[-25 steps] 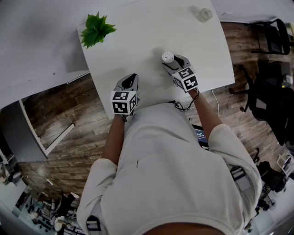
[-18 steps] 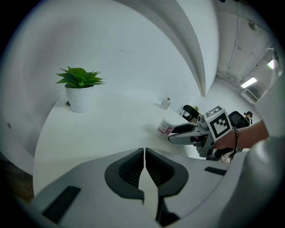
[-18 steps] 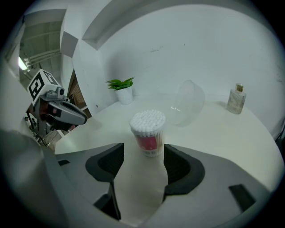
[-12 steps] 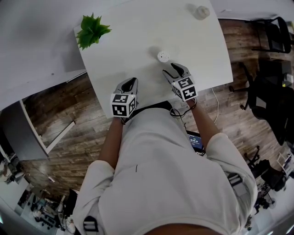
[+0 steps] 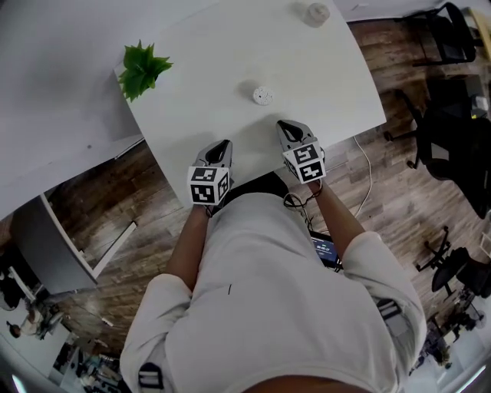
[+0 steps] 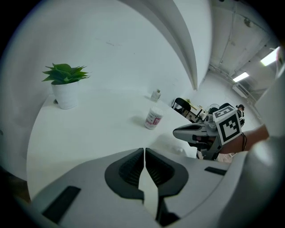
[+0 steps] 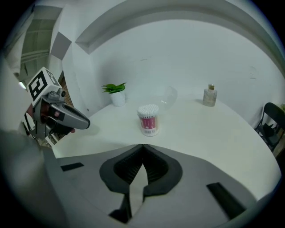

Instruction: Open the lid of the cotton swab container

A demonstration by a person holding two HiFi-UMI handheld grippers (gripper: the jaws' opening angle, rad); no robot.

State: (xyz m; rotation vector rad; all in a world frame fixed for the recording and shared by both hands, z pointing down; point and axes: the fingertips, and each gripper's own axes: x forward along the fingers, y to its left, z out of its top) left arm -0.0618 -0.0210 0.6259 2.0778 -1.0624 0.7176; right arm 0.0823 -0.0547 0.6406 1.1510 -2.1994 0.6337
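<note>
**A:** What does the head view give that the gripper views lack?

**B:** It shows the whole white desk (image 5: 207, 69) over a wooden floor (image 5: 107, 215). A black office chair (image 5: 449, 34) stands off the desk's right edge, and the person's torso (image 5: 268, 284) covers part of the near edge. A potted plant (image 5: 142, 67) sits at the left corner.

**A:** And the tools?

**B:** The left gripper (image 5: 223, 145) and right gripper (image 5: 285, 126) both hang over the near edge. Each gripper's own view shows its jaws pressed together with nothing between them. The right's have just been closing.

**A:** Where is the container?

**B:** The cotton swab container (image 5: 262, 95) stands upright around the desk's middle, beyond the right gripper and apart from it. Only the right gripper view shows white swab heads at its top. A small bottle (image 5: 315, 11) stands by the far edge.
</note>
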